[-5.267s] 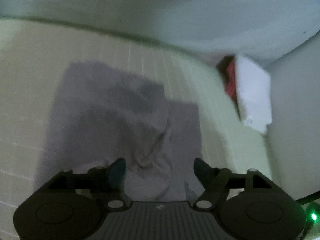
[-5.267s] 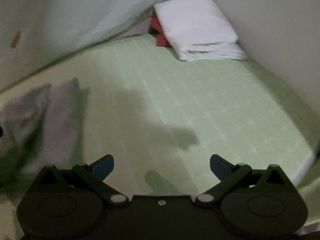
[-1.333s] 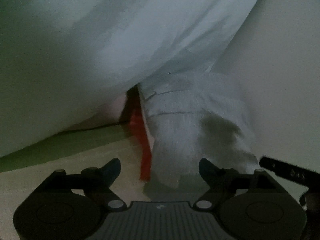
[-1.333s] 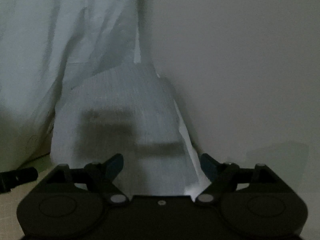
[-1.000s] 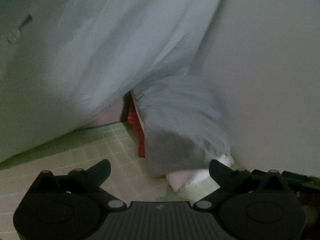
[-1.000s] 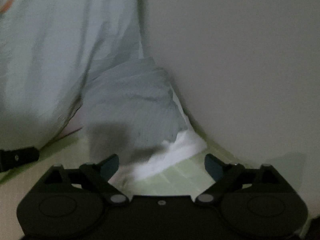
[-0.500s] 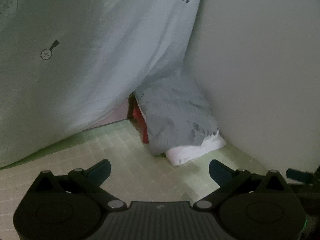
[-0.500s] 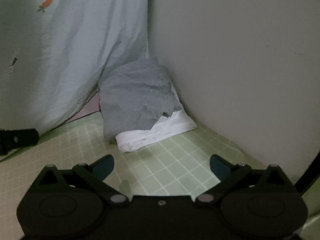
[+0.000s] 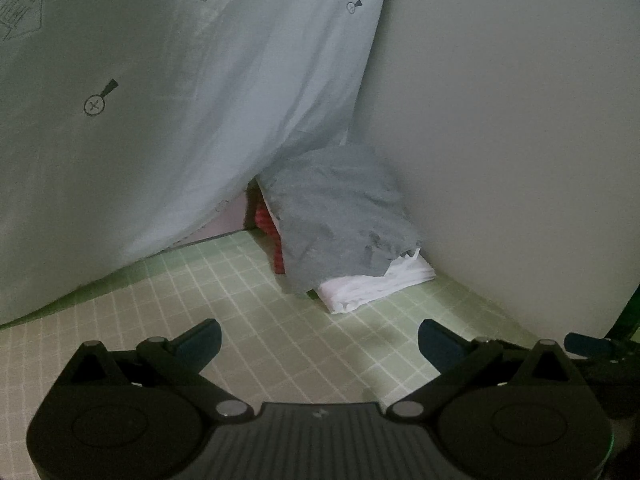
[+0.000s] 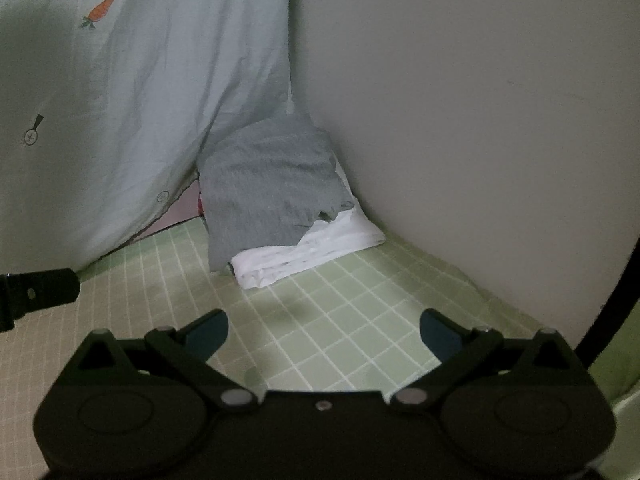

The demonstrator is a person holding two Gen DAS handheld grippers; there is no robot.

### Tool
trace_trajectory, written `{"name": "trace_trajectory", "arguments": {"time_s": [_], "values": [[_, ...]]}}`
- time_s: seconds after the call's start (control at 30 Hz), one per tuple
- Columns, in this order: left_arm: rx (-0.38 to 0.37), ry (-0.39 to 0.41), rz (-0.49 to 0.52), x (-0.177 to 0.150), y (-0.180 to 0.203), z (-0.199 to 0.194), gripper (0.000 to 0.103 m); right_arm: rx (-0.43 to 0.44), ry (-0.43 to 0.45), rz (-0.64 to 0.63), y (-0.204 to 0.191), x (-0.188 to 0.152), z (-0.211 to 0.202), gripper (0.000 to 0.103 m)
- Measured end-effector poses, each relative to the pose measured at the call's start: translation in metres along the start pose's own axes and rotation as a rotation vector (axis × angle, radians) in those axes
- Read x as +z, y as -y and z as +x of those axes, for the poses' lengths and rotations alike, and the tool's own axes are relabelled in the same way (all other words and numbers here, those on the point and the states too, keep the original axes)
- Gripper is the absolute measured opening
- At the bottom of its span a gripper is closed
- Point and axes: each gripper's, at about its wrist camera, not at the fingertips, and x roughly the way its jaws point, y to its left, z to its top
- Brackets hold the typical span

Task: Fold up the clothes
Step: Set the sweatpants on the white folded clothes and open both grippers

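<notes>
Resting in the corner: grey garment (image 9: 336,216), loosely folded, atop folded white cloth (image 9: 376,284)
Bed sheet (image 10: 344,312): green checked
Left claw (image 9: 320,340): spread wide, empty
Right claw (image 10: 324,330): spread wide, empty

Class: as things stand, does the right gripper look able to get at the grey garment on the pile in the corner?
Probably yes. The right gripper is open, and only bare green checked sheet lies between it and the grey garment topping the white folded stack.
</notes>
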Motion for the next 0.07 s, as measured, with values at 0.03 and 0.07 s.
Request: {"name": "trace_trajectory", "arguments": {"time_s": [0.03, 0.07], "values": [[0.001, -0.001, 0.001, -0.0004, 0.0009, -0.0008, 0.103, 0.0, 0.003, -0.001, 0.0004, -0.0003, -0.0014, 0.103], [0.002, -0.002, 0.003, -0.0008, 0.0018, -0.0015, 0.103, -0.002, 0.005, -0.001, 0.0008, -0.0008, -0.0025, 0.103]]}}
